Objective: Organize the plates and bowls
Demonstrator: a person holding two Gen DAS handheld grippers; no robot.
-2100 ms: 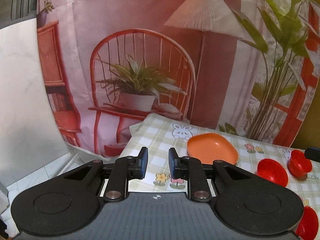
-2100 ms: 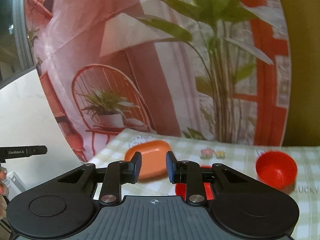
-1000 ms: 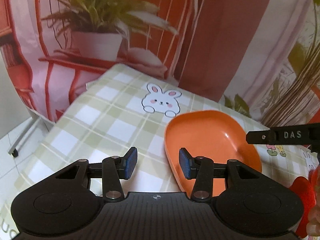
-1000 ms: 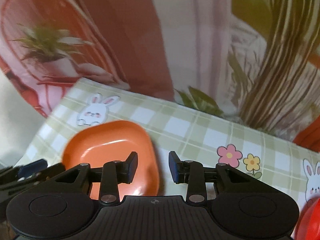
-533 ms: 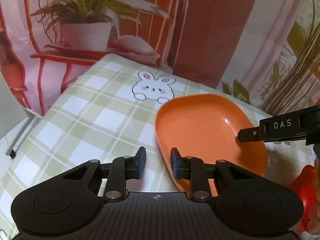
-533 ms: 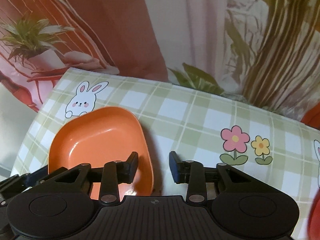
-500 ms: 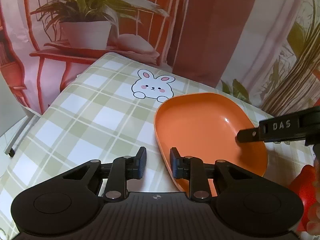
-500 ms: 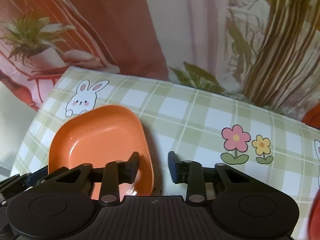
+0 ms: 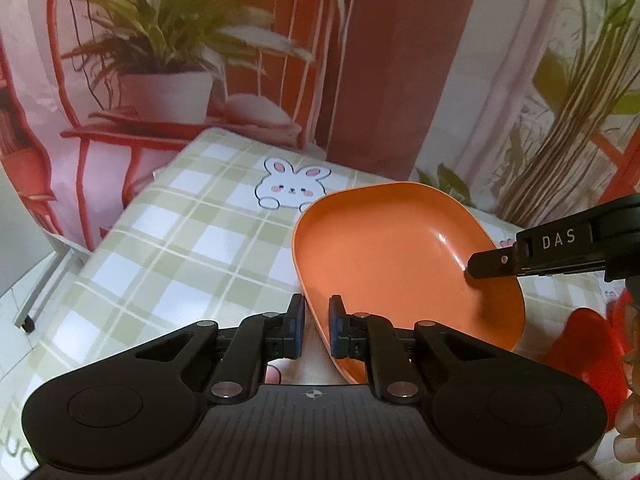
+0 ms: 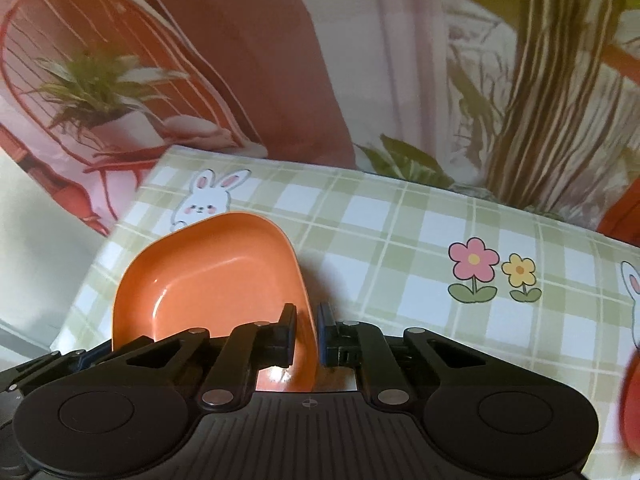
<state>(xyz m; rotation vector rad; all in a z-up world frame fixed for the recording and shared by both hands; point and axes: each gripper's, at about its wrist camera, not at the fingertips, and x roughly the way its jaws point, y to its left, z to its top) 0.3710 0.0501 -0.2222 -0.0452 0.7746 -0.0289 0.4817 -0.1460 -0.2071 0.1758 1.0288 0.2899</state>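
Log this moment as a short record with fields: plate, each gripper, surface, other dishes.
plate: orange plate, tilted, left edge raised off the cloth
left gripper: shut on the plate's left rim
right gripper: shut on the plate's right rim
surface: green checked tablecloth with bunny and flower prints
other dishes: red dish to the plate's right, partly out of view
backdrop: printed curtain behind the table
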